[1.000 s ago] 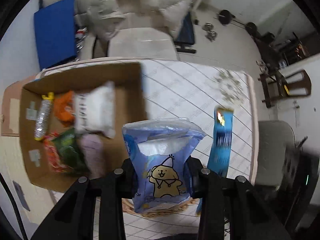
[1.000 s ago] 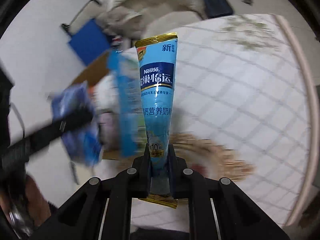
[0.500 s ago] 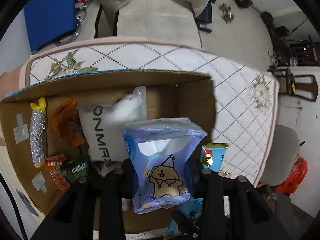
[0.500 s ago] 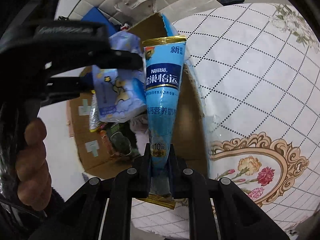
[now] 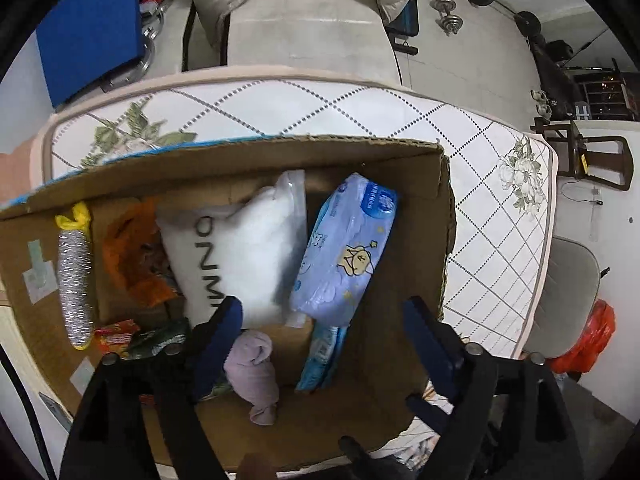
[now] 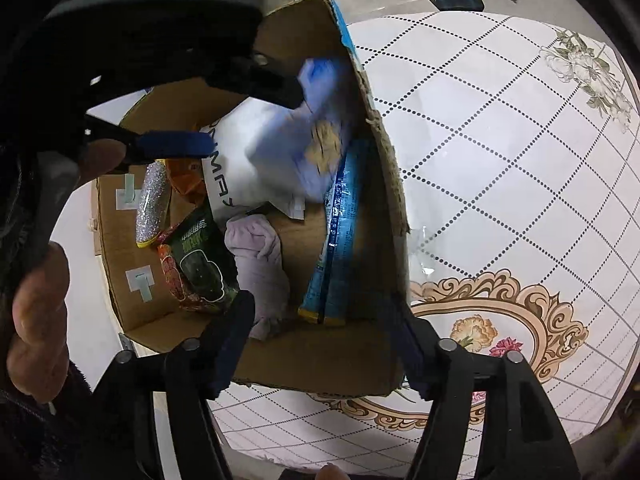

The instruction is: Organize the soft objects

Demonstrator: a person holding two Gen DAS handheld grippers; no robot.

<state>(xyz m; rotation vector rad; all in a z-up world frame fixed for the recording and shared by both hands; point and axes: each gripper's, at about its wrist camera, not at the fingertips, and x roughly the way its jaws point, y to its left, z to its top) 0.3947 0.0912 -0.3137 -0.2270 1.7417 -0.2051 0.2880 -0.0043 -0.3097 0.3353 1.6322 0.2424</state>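
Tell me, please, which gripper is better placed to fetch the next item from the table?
Right, probably. The right gripper hangs over the box's edge beside the bare tablecloth, jaws opening and empty. The left gripper, also opening and empty, sits over the box's middle, above the wipes pack.

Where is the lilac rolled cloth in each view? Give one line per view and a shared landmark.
Left wrist view: lilac rolled cloth lies low, centre-left, on the box floor.
Right wrist view: it lies at centre-left, beside a green snack bag.
Shared landmark: the white pillow pack just above it.
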